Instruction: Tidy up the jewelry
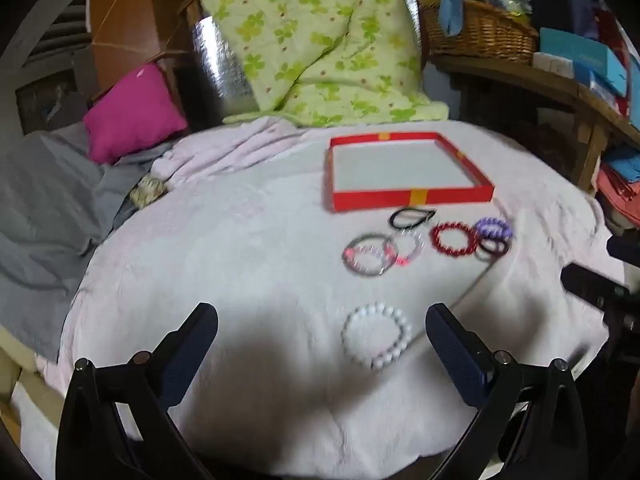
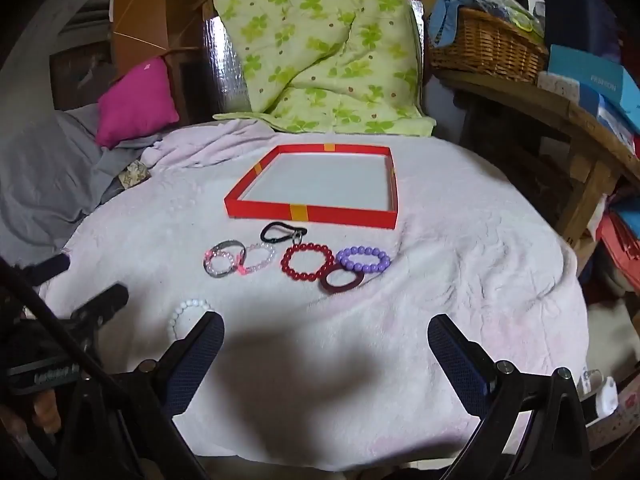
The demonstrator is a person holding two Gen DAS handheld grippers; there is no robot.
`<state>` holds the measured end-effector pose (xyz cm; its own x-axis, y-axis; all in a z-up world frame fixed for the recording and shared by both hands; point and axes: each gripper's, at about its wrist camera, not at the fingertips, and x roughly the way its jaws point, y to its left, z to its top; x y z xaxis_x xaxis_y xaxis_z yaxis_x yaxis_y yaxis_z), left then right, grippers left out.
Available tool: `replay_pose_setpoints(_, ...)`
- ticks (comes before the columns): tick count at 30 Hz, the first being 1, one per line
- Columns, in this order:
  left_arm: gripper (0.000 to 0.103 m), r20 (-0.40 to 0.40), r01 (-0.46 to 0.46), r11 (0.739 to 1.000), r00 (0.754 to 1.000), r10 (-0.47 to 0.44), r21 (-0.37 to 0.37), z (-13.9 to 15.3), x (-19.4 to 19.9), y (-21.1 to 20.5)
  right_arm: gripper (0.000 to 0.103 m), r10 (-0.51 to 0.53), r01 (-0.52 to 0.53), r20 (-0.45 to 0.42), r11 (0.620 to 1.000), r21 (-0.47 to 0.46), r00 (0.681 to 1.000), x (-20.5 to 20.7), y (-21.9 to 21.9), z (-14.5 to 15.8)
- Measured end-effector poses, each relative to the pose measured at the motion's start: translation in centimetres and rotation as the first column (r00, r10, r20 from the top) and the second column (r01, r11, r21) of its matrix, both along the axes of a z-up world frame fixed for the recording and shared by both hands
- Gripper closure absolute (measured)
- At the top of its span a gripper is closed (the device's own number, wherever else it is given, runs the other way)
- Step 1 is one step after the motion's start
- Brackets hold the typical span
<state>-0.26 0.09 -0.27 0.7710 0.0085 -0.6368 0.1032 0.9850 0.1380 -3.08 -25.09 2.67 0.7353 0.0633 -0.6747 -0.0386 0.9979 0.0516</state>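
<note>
The left tongs (image 1: 322, 322) have two dark navy fingers (image 1: 192, 350) with a finely textured grip face, each carried on glossy black plastic arms shaped like an inverted V. Round silver screws sit at the arm joints. The right tongs (image 2: 326, 330) are built the same: navy ribbed pads (image 2: 460, 360), black arms, silver screw heads. A black cable runs beside the other tool's black body, which carries faint lettering, too blurred to read.

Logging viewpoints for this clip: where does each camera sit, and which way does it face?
Left wrist: on the open left gripper, looking across the bed at the white bracelet.
Right wrist: on the open right gripper, facing the red tray; the left gripper is at its left edge.
Shared: tray, bracelets, green quilt.
</note>
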Motion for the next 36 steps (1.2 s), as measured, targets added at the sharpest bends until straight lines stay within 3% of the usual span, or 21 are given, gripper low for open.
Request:
replay_pose_setpoints(9,0.0,-0.015,-0.048,0.999,0.999,0.048,0.002,-1.6,-0.7,0.2,0.0,-0.049,0.049,0.008,0.999,-0.016,0.999,-0.7,-0.8,-1.4)
replay_pose_setpoints(10,0.0,-0.011,-0.054,0.998,0.998,0.055,0.03,-1.2,-1.1,0.3,0.0,-0.048,0.048,0.012,0.999,-0.018,0.999,-0.8,-0.8,-1.4)
replay_pose_setpoints(36,0.0,-0.048,-0.052,0.998,0.997,0.054,0.033,-2.4,-0.3,1.0,0.0,-0.057,0.057,0.001,0.998,0.009,0.998,-0.3,-1.4,-2.4)
